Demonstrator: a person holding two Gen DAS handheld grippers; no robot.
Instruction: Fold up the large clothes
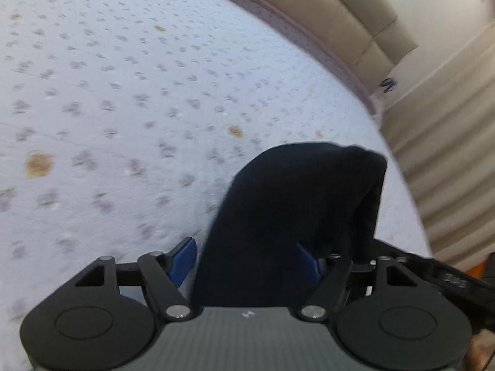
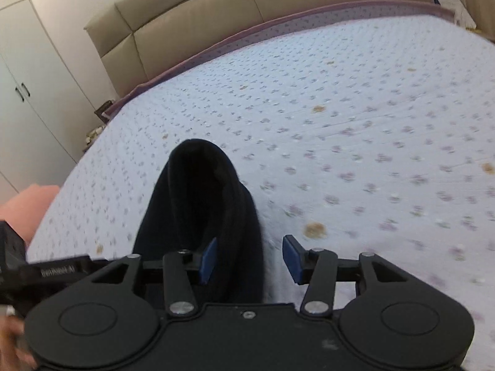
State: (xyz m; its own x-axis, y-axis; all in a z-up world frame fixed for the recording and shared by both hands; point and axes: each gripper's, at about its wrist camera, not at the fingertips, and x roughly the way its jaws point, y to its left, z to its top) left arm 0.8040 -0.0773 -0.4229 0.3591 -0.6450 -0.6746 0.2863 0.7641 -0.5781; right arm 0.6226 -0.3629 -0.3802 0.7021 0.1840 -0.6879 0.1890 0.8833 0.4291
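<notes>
Both grippers lift a dark navy fabric garment (image 1: 287, 216) above the floral-print bedspread (image 1: 123, 92). The left gripper (image 1: 247, 261) has cloth bunched between half-spread fingers; the right gripper (image 2: 250, 258), fingers apart, holds nothing firmly. Spreading it flat likely comes next.

The garment (image 1: 287, 204) is a deep navy, close to black, plain and without any print. The bedspread (image 1: 123, 92) is pale bluish white, dotted all over with small lilac sprigs and a few scattered ochre-yellow blotches; its far edge carries a mauve border. The padded headboard (image 2: 191, 21) is beige. The wardrobe doors (image 2: 27, 86) are off-white with dark handles. Both grippers have black bodies and bright blue pads (image 2: 290, 256).
</notes>
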